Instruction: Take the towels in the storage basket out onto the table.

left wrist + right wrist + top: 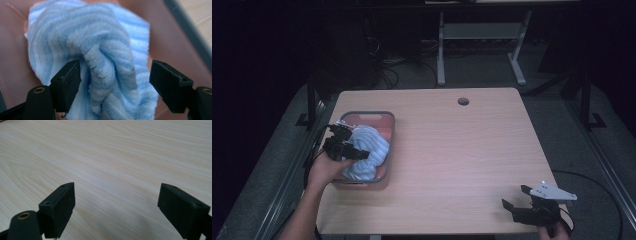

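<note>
I hold the left gripper [115, 75] over the crumpled light-blue striped fleece cloth [100, 55] lying in the grey-rimmed reddish plastic bin [389, 150], jaws spread astride a raised fold, ready to pinch. My right gripper [518, 196] idles spread-jawed above the pale wooden table [462, 150], out of the way.

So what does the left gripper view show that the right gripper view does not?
The left gripper view alone shows the fluffy light blue striped towel, bunched up between the left gripper's open jaws, lying in the reddish plastic bin with a grey rim. The right gripper view alone shows the right gripper, open over bare wood with nothing between its jaws. Both share two black jaws spread apart and a bit of the light wooden table.
</note>
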Tool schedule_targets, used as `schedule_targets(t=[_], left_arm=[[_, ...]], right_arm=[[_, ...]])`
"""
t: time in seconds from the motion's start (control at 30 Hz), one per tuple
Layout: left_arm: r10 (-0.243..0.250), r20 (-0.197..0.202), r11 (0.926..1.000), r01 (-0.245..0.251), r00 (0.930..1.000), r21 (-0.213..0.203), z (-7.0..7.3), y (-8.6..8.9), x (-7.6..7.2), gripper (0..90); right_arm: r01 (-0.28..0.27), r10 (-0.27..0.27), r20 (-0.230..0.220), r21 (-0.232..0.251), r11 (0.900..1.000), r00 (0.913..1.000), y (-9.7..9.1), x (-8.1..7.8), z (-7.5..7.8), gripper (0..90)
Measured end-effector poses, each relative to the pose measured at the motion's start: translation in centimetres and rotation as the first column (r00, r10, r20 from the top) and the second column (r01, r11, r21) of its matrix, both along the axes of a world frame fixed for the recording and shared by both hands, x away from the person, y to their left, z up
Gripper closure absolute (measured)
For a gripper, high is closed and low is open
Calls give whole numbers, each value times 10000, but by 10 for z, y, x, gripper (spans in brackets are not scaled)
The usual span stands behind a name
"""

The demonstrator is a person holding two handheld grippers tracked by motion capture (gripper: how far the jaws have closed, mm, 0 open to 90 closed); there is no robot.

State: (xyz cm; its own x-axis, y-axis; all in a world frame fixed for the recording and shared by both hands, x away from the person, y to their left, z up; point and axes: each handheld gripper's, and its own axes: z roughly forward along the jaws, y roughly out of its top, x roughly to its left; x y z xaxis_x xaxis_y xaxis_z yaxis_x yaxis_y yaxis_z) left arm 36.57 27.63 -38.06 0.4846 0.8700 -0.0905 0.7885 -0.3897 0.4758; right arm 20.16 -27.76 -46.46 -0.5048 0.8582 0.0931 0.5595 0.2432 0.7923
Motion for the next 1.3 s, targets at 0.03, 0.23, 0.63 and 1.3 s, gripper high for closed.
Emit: schedule_targets(t=[0.03,0.23,0.63,1.3], left_arm=[[-5,-85,9999,6,10000,118,-2,-1,1,262],[-429,-569,9971,463,9975,607,-13,-10,4,326],[-190,-942,9926,300,9954,1176,-22,-15,11,541],[122,-442,9995,-108,9989,311,-11,-6,2,691]], right_arm=[[-9,9,16,-2,10000,10000,0,0,0,138],[43,-43,-25,46,10000,10000,-1,0,0,138],[53,-53,33,40,10000,10000,-1,0,1,137],[198,-198,99,-14,9998,9998,-3,0,1,137]])
